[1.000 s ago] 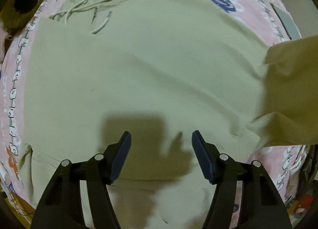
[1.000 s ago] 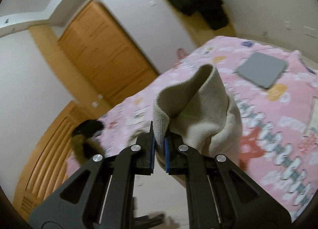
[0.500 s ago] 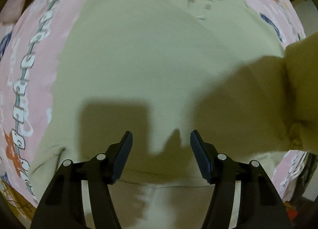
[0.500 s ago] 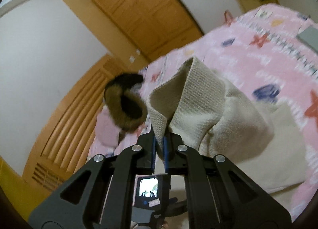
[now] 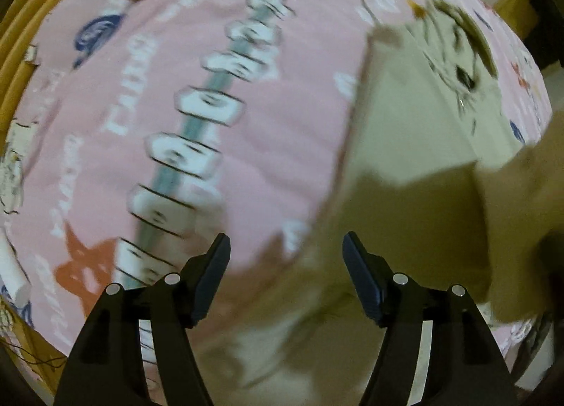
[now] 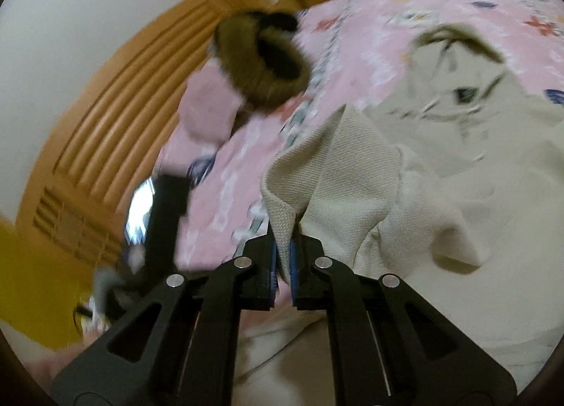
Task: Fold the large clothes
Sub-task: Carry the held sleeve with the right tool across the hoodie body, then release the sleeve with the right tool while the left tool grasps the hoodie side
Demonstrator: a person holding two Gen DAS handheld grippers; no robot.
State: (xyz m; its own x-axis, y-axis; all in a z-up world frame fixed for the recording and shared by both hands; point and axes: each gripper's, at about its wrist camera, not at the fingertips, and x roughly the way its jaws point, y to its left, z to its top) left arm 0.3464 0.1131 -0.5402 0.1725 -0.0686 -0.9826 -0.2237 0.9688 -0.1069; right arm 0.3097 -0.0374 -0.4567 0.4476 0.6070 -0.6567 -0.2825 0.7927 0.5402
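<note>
The beige hoodie [image 6: 458, 166] lies spread on the pink patterned bedspread [image 5: 246, 124], its hood and drawstrings toward the far side of the bed. The right gripper [image 6: 283, 258] is clamped on a ribbed cuff [image 6: 310, 173] of the hoodie's sleeve, the knit edge rising straight up out of the nearly closed fingers and the sleeve draping off to the right over the body of the garment. The left gripper [image 5: 286, 277] hangs above the bed with its fingers spread wide and nothing between them; the hoodie's left side edge runs just under its right finger, while bare bedspread lies under its left one. That edge slants away toward the hood. To the left of it the bedspread stretches uncovered as far as the wooden headboard [image 6: 116, 99], where a brown furry thing [image 6: 261, 60] sits on a pink pillow [image 6: 208, 106].
</note>
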